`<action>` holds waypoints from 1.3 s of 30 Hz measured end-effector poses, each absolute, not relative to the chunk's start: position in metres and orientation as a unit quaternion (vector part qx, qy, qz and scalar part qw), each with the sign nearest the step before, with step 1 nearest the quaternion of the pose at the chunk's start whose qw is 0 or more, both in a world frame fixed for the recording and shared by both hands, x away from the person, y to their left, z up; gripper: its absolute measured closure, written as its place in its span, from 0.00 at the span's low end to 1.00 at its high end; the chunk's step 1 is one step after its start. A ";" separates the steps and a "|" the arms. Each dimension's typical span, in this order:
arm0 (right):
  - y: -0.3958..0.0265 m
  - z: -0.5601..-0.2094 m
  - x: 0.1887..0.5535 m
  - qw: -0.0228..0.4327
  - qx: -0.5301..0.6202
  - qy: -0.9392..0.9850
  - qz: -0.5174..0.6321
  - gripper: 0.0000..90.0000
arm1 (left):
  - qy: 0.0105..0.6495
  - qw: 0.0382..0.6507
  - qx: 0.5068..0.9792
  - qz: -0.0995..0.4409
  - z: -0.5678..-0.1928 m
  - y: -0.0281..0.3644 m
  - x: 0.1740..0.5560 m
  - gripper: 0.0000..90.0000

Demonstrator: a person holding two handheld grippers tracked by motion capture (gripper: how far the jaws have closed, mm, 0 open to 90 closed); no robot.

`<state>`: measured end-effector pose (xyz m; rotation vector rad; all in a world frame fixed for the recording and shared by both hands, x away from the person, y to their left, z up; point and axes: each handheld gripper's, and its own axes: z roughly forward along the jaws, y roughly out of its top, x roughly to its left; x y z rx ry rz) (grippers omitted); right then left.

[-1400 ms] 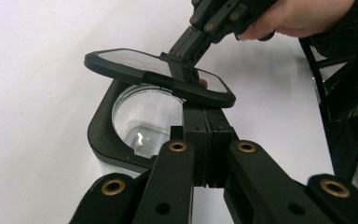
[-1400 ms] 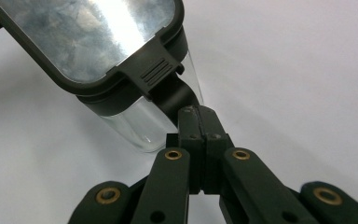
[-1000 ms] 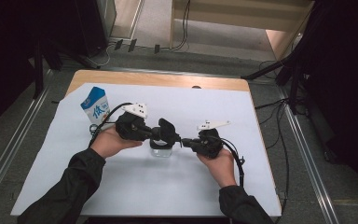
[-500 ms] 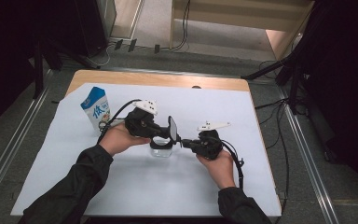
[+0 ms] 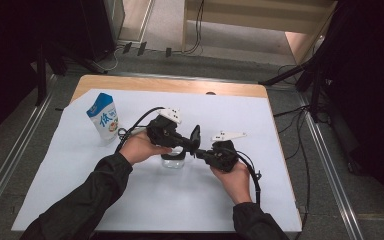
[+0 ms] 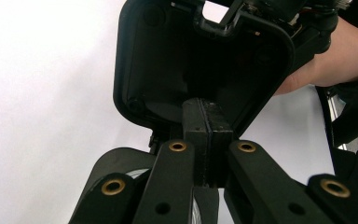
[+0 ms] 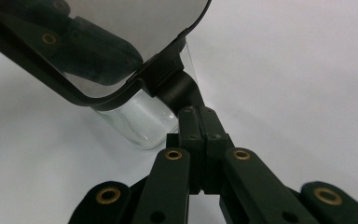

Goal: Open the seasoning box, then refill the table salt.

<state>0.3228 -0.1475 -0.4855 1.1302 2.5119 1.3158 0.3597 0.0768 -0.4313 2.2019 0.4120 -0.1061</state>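
The white sheet [image 5: 180, 200] covers the table, with a milk pouch [image 5: 103, 118] standing off to the left. Mid-sheet, the left gripper [image 6: 207, 122] is clamped shut on the mirror's [image 7: 135, 28] black back, while the right gripper [image 7: 199, 122] is pinched shut on its stem. I'd swing the mirror slowly so it clears the glass jar [image 7: 142, 122] right below.

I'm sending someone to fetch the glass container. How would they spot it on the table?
Find the white sheet covering the table, then the two hands meeting at its middle. The clear glass jar stands right beneath the black grippers there. It is see-through, whereas the blue and white pouch at the sheet's far left corner is opaque.
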 end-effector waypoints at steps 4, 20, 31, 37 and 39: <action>-0.147 -0.485 0.322 0.046 0.371 0.823 0.428 1.00 | 0.168 0.437 0.883 -0.046 -0.433 0.076 0.361 1.00; -0.163 -0.480 0.320 0.062 0.375 0.816 0.435 0.78 | 0.201 0.425 0.881 -0.042 -0.422 0.103 0.353 0.66; -0.179 -0.475 0.304 0.080 0.356 0.818 0.445 0.63 | 0.234 0.444 0.862 -0.073 -0.421 0.134 0.344 0.42; -0.190 -0.472 0.299 0.080 0.359 0.810 0.456 0.60 | 0.266 0.431 0.860 -0.061 -0.425 0.148 0.342 0.40; -0.193 -0.472 0.300 0.081 0.359 0.810 0.457 0.59 | 0.271 0.431 0.859 -0.052 -0.426 0.154 0.341 0.42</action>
